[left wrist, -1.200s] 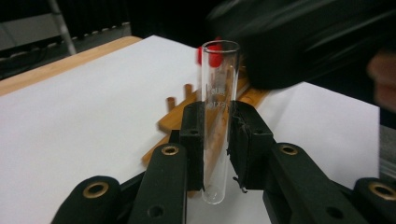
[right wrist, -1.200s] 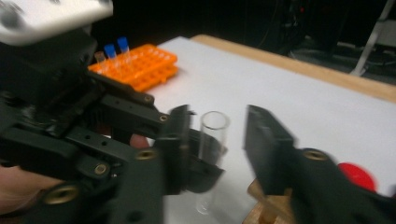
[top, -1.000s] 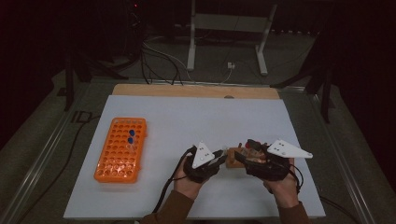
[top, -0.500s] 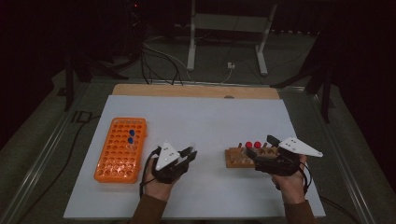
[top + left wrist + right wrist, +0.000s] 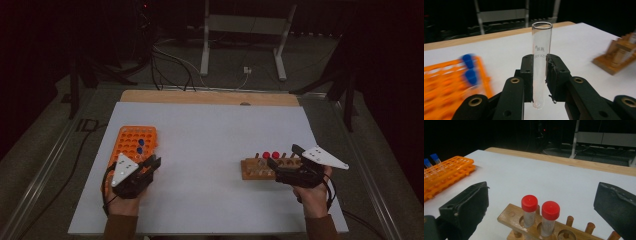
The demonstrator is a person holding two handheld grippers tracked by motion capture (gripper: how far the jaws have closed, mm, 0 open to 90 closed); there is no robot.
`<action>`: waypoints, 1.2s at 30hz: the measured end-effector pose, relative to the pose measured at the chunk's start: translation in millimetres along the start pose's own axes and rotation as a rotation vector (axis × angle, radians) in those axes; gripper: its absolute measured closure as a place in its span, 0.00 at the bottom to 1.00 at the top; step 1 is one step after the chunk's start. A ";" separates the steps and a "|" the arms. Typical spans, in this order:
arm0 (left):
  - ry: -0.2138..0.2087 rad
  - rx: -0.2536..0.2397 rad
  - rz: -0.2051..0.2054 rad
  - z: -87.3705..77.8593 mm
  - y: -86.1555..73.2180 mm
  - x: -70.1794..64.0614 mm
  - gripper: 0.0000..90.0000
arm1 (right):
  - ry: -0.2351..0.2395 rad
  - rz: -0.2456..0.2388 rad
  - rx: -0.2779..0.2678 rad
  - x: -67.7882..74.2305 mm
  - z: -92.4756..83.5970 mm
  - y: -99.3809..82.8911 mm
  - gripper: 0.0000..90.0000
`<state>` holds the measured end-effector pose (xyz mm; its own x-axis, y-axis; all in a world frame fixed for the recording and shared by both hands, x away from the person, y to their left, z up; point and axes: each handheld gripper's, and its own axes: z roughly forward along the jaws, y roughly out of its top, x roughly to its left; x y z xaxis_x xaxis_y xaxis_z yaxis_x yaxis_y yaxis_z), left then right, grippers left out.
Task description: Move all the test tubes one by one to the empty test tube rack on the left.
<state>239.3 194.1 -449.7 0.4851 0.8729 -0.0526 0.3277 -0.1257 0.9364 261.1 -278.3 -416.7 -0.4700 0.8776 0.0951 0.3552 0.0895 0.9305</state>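
My left gripper (image 5: 150, 165) (image 5: 540, 75) is shut on a clear, uncapped glass test tube (image 5: 541, 37), held upright beside the near right corner of the orange tube rack (image 5: 132, 142) (image 5: 446, 85). Two blue-capped tubes (image 5: 140, 146) (image 5: 470, 70) stand in that rack. At the right, my right gripper (image 5: 283, 156) (image 5: 543, 188) is open; its jaws have just been opening. Its pads flank the wooden rack (image 5: 257, 170) (image 5: 509, 216) without touching it. Two red-capped tubes (image 5: 270, 155) (image 5: 529, 206) stand in that rack.
The white table sheet (image 5: 210, 135) lies on a wooden board whose far edge (image 5: 210, 97) shows. Cables and a metal stand (image 5: 240, 45) sit on the dark floor beyond. The wooden rack (image 5: 621, 57) shows off to the right in the left gripper view.
My left gripper has carried the glass tube leftward, away from the wooden rack to the orange rack. My right gripper has stayed by the wooden rack and opened its jaws wide.
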 end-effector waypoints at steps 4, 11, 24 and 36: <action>0.040 0.003 -0.007 -7.4 -6.4 11.8 0.85 | 0.002 -0.001 0.003 0.9 0.4 -0.4 0.00; 0.089 0.027 0.001 -8.0 -14.8 18.5 0.85 | 0.001 -0.001 -0.004 0.2 -0.9 -0.2 0.00; 0.145 0.079 0.015 -5.9 -22.6 25.9 0.85 | 0.001 -0.001 -0.006 0.6 -0.9 -0.6 0.00; 0.151 0.215 0.016 1.3 -34.0 26.5 0.85 | 0.003 -0.001 0.000 0.5 -0.8 -1.2 0.00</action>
<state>242.1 220.9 -483.3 0.3701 0.9285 0.0290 0.4939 -0.2232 0.8404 259.8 -278.3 -417.5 -0.4728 0.8760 0.0952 0.3551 0.0905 0.9305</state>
